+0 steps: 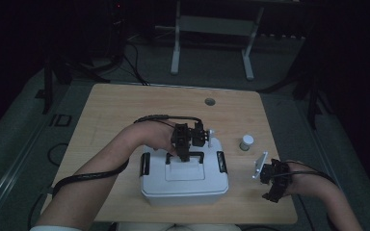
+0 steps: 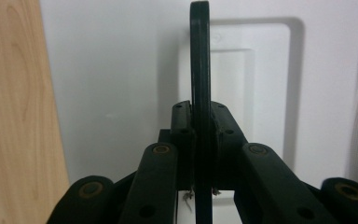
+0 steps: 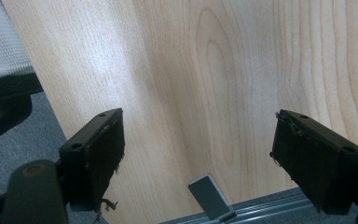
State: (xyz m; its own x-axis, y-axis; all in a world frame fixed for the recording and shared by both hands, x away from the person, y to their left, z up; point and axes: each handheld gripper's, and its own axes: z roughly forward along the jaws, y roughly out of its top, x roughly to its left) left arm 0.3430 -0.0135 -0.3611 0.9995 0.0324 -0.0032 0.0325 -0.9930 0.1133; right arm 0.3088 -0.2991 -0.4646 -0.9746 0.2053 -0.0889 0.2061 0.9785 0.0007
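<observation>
Gripping the black handle [image 2: 200, 60] of the white box [image 1: 183, 180], the left gripper [image 1: 185, 155] has both pads clamped on the bar; in the left gripper view the handle stands edge-on between the closed jaws, over the recessed panel of the lid [image 2: 121, 70]. Box sits near the table's [image 1: 115, 110] 6 o'clock edge, slightly right of centre, front wall close to the rim. Black latches at its 9 o'clock [image 1: 145, 164] and 3 o'clock [image 1: 221, 161] sides. Lid is on, so contents cannot be told.

Right gripper [image 1: 272, 183] rests toward the 4 o'clock corner, jaws wide apart with nothing between them; the right gripper view shows bare wood [image 3: 205, 93] between the pads, and the table edge with grey floor [image 3: 28, 140] below. Well apart from the box.

Small white-capped jar [image 1: 246, 142] stands at 3 o'clock, between box and right edge, touching neither; capped, contents too small to tell. A thin white object [image 1: 210, 137] just behind the box, unclear.

Open room: whole far half of the table is free, 9 o'clock through 1 o'clock, save a round hole [image 1: 210, 102] near 12 o'clock. Left strip beside the box is free too.
</observation>
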